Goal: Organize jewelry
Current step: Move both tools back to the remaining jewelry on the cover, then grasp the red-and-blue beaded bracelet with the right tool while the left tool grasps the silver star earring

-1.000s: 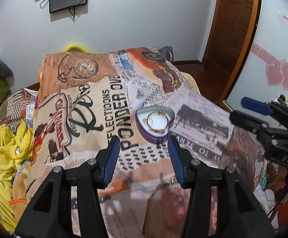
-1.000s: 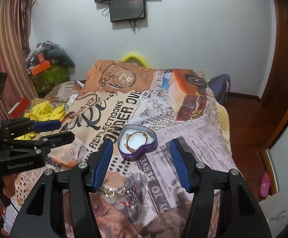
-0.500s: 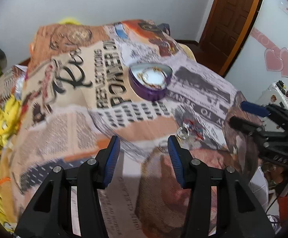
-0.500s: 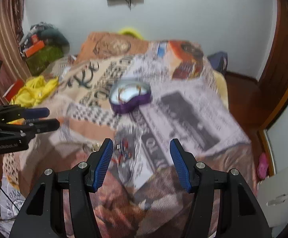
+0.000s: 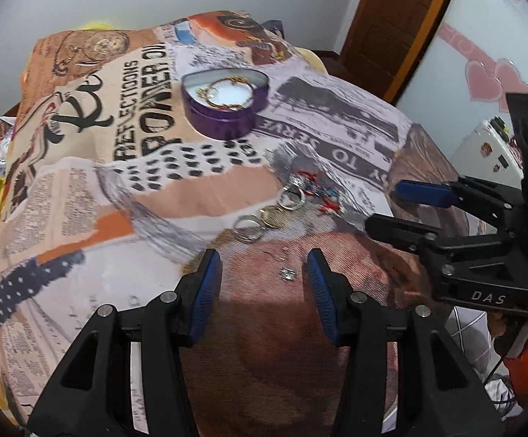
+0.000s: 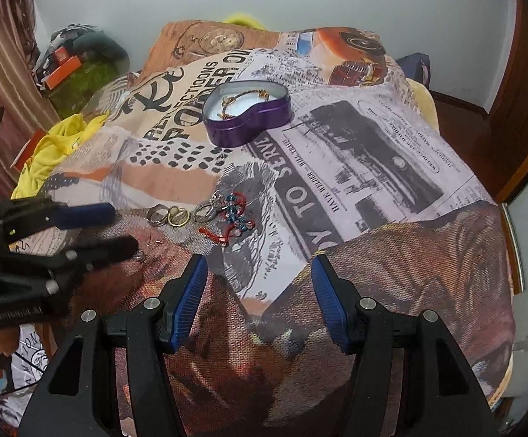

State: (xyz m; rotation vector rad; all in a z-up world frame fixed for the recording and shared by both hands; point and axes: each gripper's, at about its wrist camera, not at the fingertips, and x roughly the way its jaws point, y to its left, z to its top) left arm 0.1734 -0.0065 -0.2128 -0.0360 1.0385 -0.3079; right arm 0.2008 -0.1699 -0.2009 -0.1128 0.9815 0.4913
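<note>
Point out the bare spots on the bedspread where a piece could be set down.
Free: the newsprint stretch right of the purple heart tin and the brown patch under the right gripper. Crowded: the rings and red bracelet cluster, with the left gripper over the small studs.

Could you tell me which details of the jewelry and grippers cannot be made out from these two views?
- Small silver piece, left wrist view: too small to identify.
- Same piece in the right wrist view: partly hidden behind the left hand-held gripper, whose lower finger is blurred.
- Red and blue beaded piece: tangled, type unclear.
- Gold chain in the purple heart tin: clasp too small.
</note>
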